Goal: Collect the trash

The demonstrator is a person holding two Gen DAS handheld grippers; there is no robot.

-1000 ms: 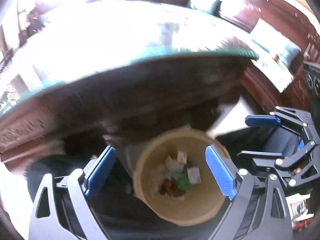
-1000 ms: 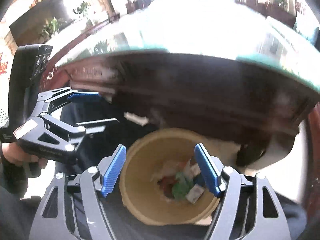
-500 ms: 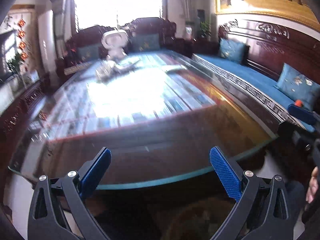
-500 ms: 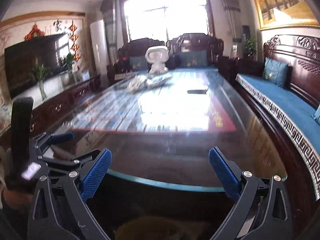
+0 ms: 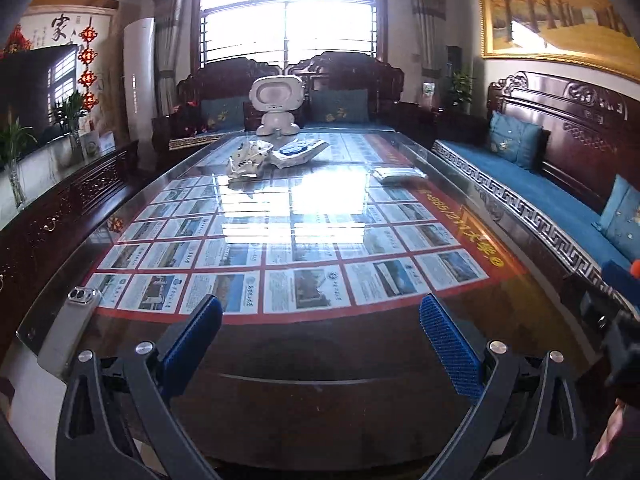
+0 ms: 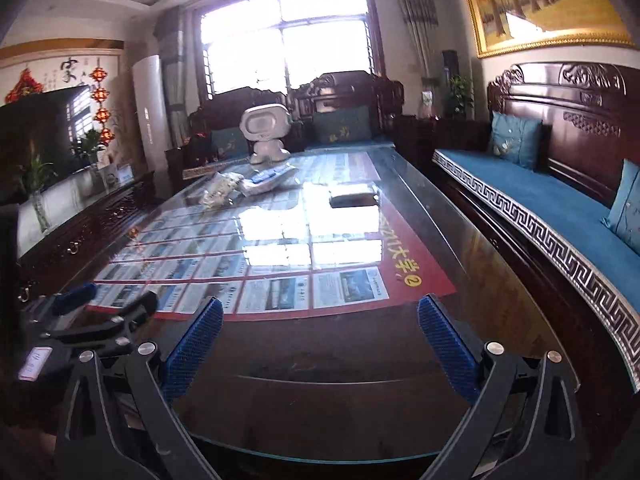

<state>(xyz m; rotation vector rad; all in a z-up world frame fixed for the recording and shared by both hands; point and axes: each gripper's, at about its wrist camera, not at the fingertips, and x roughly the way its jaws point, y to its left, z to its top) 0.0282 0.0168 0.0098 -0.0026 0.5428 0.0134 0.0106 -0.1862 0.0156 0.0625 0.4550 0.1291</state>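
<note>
My left gripper (image 5: 320,332) is open and empty above the near edge of a long glass-topped wooden table (image 5: 320,344). My right gripper (image 6: 320,332) is open and empty too, beside it on the right. The left gripper also shows at the left of the right wrist view (image 6: 104,312). At the table's far end lie a crumpled white wrapper (image 5: 246,158), a white packet with blue print (image 5: 298,152) and a flat white packet (image 5: 398,174). They also show in the right wrist view: the wrapper (image 6: 220,192), the blue-printed packet (image 6: 266,180), the flat packet (image 6: 354,199). The trash bin is out of view.
A phone (image 5: 70,328) lies on the table's near left corner. A white robot figure (image 5: 276,106) stands at the far end. A blue-cushioned wooden bench (image 5: 540,196) runs along the right, a dark sideboard (image 5: 60,220) along the left. Printed sheets lie under the glass.
Both grippers have swung up from over the tan trash bin below the table edge and now look along the tabletop. Both stayed open and empty.
</note>
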